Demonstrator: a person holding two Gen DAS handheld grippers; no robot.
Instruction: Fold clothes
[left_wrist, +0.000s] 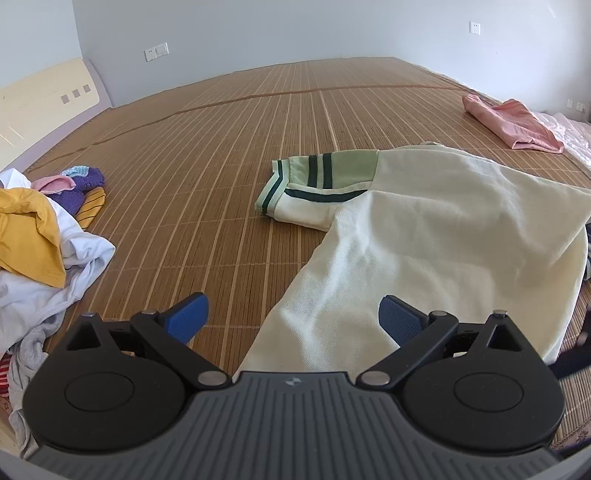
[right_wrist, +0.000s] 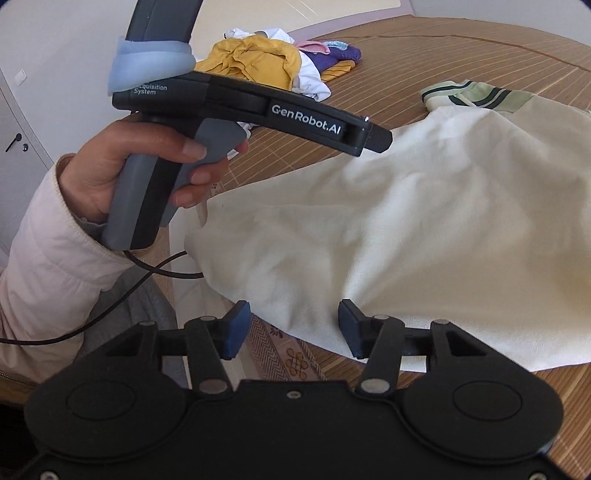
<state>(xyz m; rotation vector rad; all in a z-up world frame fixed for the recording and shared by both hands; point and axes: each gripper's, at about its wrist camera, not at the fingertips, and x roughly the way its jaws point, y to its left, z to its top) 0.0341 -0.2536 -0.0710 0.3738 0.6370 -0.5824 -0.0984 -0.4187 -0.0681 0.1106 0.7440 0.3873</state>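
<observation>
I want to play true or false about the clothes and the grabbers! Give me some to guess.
1. The cream shirt lies spread on the bamboo mat. True.
2. The left gripper is squeezing the shirt. False: its fingers stand apart with nothing between them.
3. The shirt's sleeve has dark green stripes. True.
4. The pink garment sits on top of the clothes pile. False: it lies by itself at the far right of the mat; the pile is at the left.
5. The right gripper is open, at the shirt's near edge. True.
</observation>
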